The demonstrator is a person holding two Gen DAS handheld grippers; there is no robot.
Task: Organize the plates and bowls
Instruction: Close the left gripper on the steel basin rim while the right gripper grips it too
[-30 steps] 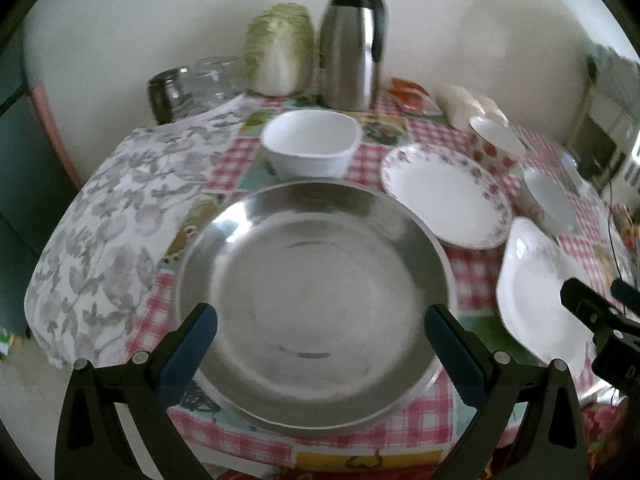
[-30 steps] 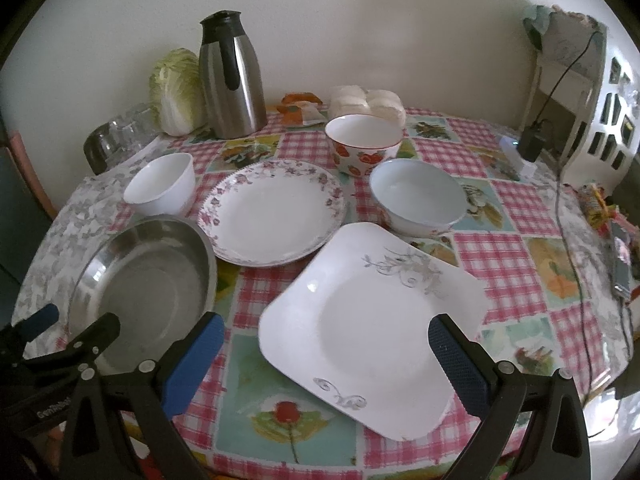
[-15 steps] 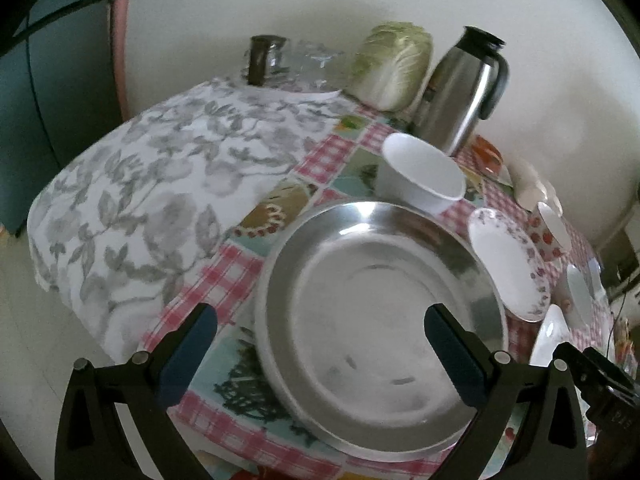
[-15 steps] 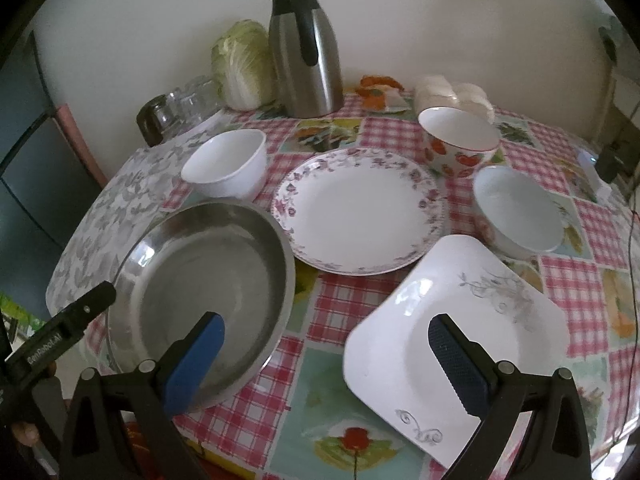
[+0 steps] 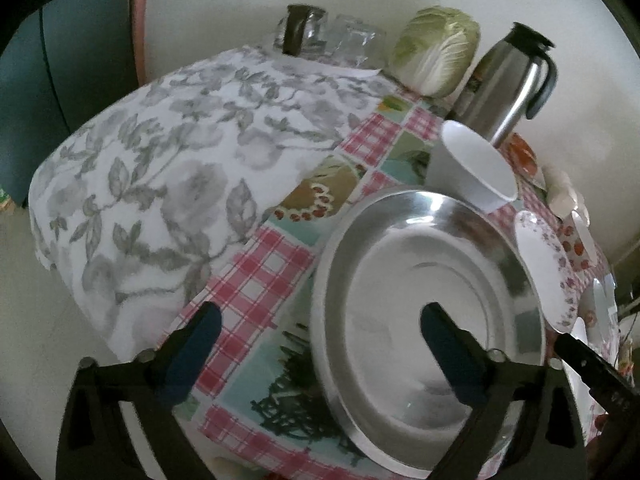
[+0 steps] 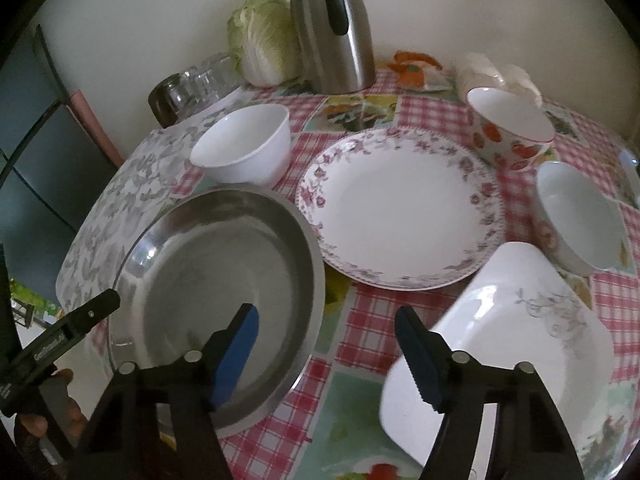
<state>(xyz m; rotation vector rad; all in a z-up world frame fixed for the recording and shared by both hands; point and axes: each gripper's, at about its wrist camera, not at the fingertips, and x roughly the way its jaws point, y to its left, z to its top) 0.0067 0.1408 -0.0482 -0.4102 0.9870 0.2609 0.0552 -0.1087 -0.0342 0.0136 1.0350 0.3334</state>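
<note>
- Near the table's front edge: steel pan, flanked by both tools, not yet gripped.
- Left gripper: jaws wide, just been closing, straddling the pan's left rim.
- Right gripper: narrower, closing likewise across the right rim (pads touch nothing).
- Advice: pinch both rims evenly, lift level.
- Clearance: white bowl touches behind; flowered plate just beside; square plate near.

Pink-floral-rimmed white plate
</note>
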